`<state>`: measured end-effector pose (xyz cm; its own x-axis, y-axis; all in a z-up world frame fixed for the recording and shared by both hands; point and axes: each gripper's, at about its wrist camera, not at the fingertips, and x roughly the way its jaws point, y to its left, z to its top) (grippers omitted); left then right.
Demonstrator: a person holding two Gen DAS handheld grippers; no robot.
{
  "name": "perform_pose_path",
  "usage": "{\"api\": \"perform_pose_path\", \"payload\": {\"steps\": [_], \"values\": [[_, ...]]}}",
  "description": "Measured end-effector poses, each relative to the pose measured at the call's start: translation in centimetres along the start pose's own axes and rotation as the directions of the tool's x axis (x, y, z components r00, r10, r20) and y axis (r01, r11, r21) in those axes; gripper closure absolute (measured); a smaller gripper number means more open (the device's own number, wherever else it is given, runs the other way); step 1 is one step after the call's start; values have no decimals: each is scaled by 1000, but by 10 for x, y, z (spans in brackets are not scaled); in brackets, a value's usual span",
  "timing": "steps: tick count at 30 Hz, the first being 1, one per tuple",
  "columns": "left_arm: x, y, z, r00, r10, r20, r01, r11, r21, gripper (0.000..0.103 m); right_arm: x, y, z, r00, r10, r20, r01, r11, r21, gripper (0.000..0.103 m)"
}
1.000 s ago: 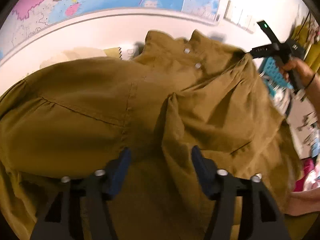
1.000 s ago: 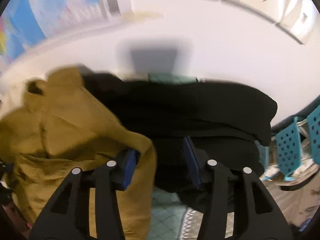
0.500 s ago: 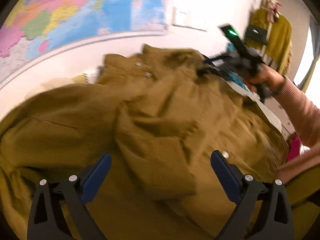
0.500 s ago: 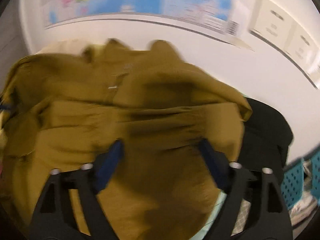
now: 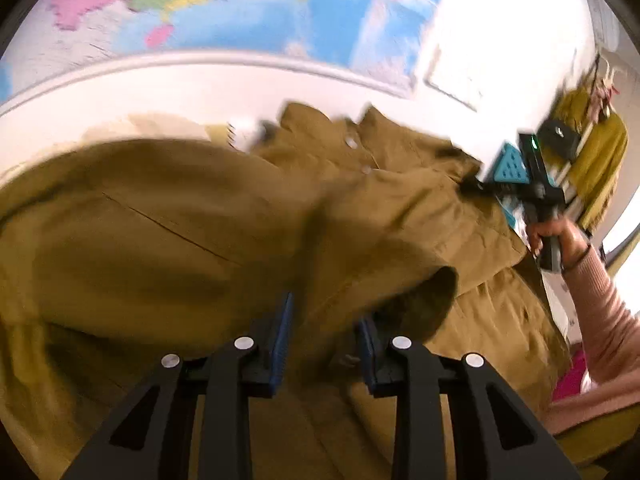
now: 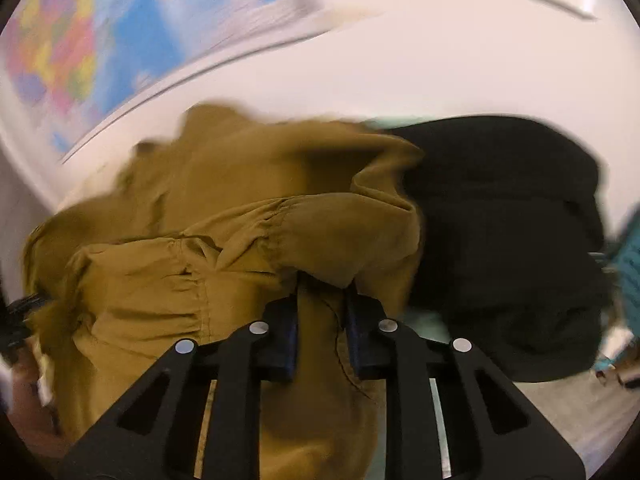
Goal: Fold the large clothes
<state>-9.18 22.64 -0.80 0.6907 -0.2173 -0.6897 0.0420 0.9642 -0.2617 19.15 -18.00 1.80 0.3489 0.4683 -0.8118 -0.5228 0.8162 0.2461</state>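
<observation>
While the mustard-brown shirt [image 5: 208,232] lies spread and rumpled ahead of both claws, a fold of its cloth sits between the blue pads of the left claw [image 5: 325,334], whose jaws are closing narrow on it. At the shirt's other side the right claw [image 6: 322,312] is also closing, with a bunched, gathered seam of the same cloth caught between its pads. Just right of that claw, touching the shirt's edge, lies a black garment [image 6: 508,240]. Seen from the left claw, the right claw [image 5: 472,186] meets the shirt's far right edge, carried by a hand [image 5: 554,236] in a pink sleeve [image 5: 600,312]. Beyond the shirt runs a white wall with a coloured map [image 5: 248,12].
</observation>
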Motion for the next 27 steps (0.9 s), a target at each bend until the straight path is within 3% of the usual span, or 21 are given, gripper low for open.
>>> {"api": "perform_pose_path", "payload": {"steps": [2,4,5,6,7,9,13,16,18,20,21,23,26,27], "values": [[11,9,0,996,74,-46,-75,997,-17,60,3,-15,-2,999,50,-19,-48,997,63,81],[21,13,-2,990,113,-81,-115,993,-25,53,10,-18,-8,997,45,-61,-40,996,77,65],[21,14,-3,991,101,-86,-104,994,-27,38,10,-17,-11,997,42,-63,-37,996,78,47],[19,15,-3,993,87,-75,-89,995,-33,32,7,-15,-13,997,52,-49,-48,995,83,37],[14,14,-2,996,77,-49,-79,996,-37,26,3,-12,-14,998,54,-24,-51,995,84,35],[-1,10,-1,999,46,12,-46,999,-18,24,-16,-7,-15,998,55,33,-57,996,65,35],[-34,-24,-10,991,-28,131,5,985,171,7,-44,21,-21,992,88,95,-86,996,-31,35],[-15,-48,-7,995,62,77,-80,963,258,7,-41,56,-22,992,66,105,-48,984,-173,35],[8,-46,1,994,107,25,-109,963,248,11,-22,75,-17,994,63,85,-43,975,-217,35],[33,-32,14,993,113,-36,-105,979,176,34,1,74,-14,998,57,34,-49,979,-199,37],[46,-19,23,990,121,-73,-113,988,106,41,12,66,-12,999,26,21,-22,984,-178,38],[59,0,32,986,127,-105,-125,992,26,60,28,45,-10,1000,-2,-9,1,994,-112,55],[72,22,38,978,131,-165,-145,987,-74,68,39,29,-13,999,32,-33,-31,999,6,57],[75,24,39,974,144,-176,-159,984,-77,68,35,35,-15,1000,6,-25,-7,1000,-19,51]]}}
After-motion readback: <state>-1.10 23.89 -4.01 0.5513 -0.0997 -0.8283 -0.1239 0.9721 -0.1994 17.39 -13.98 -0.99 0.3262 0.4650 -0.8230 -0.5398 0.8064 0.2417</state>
